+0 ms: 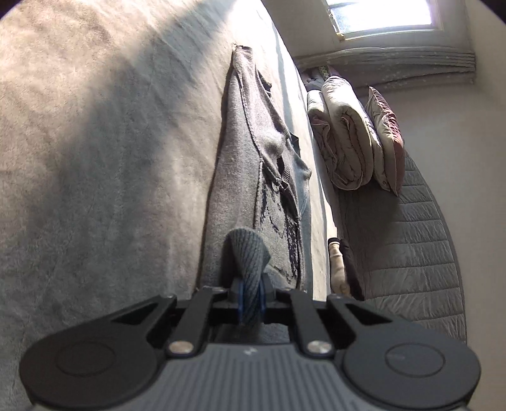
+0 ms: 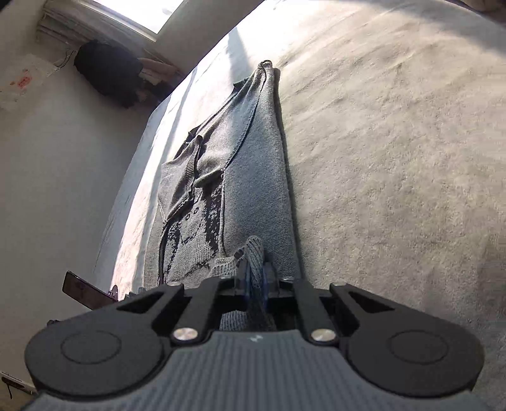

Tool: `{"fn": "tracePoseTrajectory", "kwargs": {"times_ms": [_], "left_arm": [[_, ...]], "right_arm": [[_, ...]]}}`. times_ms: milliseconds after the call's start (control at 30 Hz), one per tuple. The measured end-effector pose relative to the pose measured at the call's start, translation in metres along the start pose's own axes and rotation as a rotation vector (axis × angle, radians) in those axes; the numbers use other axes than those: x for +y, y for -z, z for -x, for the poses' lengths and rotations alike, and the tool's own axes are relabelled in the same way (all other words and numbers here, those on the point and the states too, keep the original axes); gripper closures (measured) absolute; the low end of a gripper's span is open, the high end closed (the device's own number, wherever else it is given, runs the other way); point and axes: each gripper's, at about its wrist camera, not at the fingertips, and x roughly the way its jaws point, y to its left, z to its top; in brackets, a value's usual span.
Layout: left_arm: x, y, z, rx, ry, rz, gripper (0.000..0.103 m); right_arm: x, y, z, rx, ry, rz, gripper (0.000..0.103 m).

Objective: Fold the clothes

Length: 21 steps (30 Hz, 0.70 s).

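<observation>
A grey knitted sweater (image 1: 243, 164) with a dark pattern lies stretched out on a pale fuzzy blanket (image 1: 104, 151), running away from me. My left gripper (image 1: 251, 294) is shut on a bunched ribbed edge of the sweater, which pokes up between the fingers. In the right wrist view the same grey sweater (image 2: 253, 177) extends ahead on the blanket (image 2: 395, 158). There my right gripper (image 2: 256, 284) is shut on another bunched ribbed edge of it. The fingertips of both are hidden by the cloth.
The blanket's edge drops off beside the sweater. Rolled quilts and a pillow (image 1: 351, 132) rest on a grey quilted mattress (image 1: 408, 253) below a window (image 1: 382, 15). The right wrist view has a dark bundle (image 2: 110, 69) by the wall and a dark flat object (image 2: 85, 291) on the floor.
</observation>
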Motion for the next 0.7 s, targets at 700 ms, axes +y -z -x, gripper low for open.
{"fn": "tracePoseTrajectory", "kwargs": {"times_ms": [700], "left_arm": [[-0.010,-0.022,-0.023,0.039,0.068,-0.049,0.094]], "right_arm": [[0.014,0.002,-0.013,-0.017,-0.111,0.068,0.091]]}}
